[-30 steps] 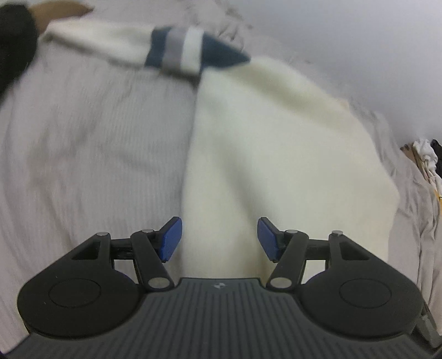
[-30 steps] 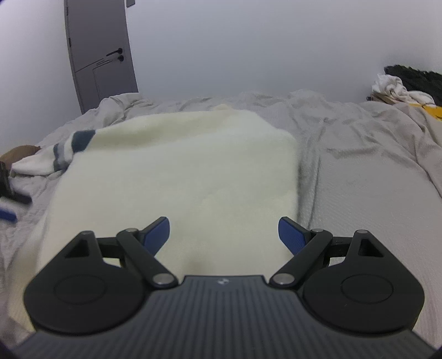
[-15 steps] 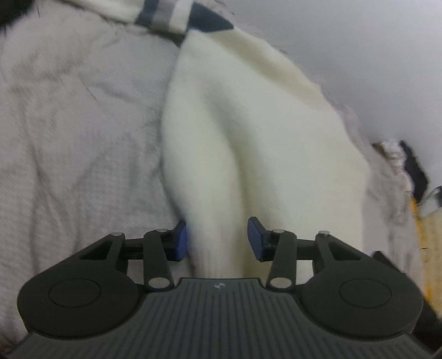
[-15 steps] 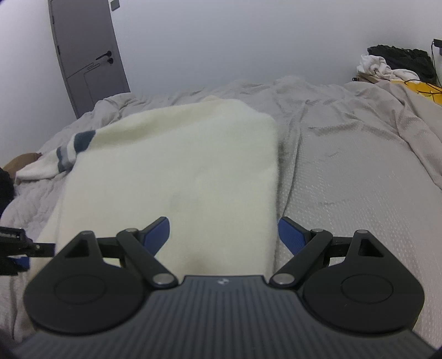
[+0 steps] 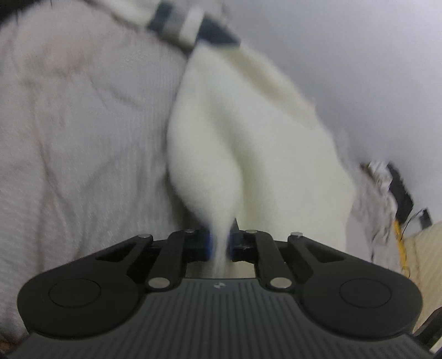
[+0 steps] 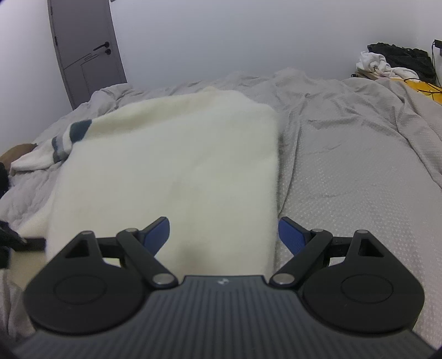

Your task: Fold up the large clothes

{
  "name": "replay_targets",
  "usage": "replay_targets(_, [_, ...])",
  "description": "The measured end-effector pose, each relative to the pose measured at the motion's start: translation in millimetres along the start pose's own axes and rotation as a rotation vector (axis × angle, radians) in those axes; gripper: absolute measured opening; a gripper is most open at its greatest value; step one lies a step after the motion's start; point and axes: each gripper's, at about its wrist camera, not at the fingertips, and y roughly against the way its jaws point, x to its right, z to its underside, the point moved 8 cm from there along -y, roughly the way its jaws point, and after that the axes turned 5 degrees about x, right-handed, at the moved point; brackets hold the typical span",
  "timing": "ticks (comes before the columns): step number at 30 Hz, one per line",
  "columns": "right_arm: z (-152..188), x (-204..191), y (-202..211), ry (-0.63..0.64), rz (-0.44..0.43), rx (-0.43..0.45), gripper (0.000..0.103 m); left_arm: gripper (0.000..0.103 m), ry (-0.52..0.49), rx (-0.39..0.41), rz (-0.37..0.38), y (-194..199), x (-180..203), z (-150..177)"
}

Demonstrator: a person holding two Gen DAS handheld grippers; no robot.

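A cream fleece garment [image 6: 176, 168] lies spread on the grey bed, with a sleeve banded in navy and grey [image 6: 69, 136] trailing off its far left. My left gripper [image 5: 220, 243] is shut on the garment's near edge [image 5: 210, 176], and the cloth rises in a pinched ridge from between the blue pads. The banded sleeve [image 5: 190, 24] shows at the top of the left wrist view. My right gripper [image 6: 224, 233] is open and empty, low over the garment's near right corner; its left pad is over the fleece, its right pad over the sheet.
The grey bedsheet [image 6: 345, 171] is wrinkled to the right of the garment. A grey door [image 6: 85, 49] stands at the back left. A pile of clothes and a dark bag [image 6: 392, 62] sit at the far right, with a yellow item beside them.
My left gripper closed from open onto the garment's edge and bunched it up. My right gripper shifted right toward the garment's right corner and stayed open.
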Motion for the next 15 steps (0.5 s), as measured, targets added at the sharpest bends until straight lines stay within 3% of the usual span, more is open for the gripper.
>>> replay_targets(3, [-3,-3,5,-0.003,-0.02,0.022,0.087,0.012,0.021,0.096,-0.002,27,-6,-17])
replay_targets(6, [-8,-9,11,-0.013,-0.06,0.05,0.087,0.012,0.054,0.167,-0.052,46,-17,-31])
replay_targets(11, [-8,-22,11,-0.013,-0.133,0.046,0.087,0.013,0.082,0.138,-0.19,42,-40,-32])
replay_targets(15, [4,-30,-4,-0.022,-0.169,-0.03,0.087,0.014,0.067,0.091,-0.253,25,-46,-28])
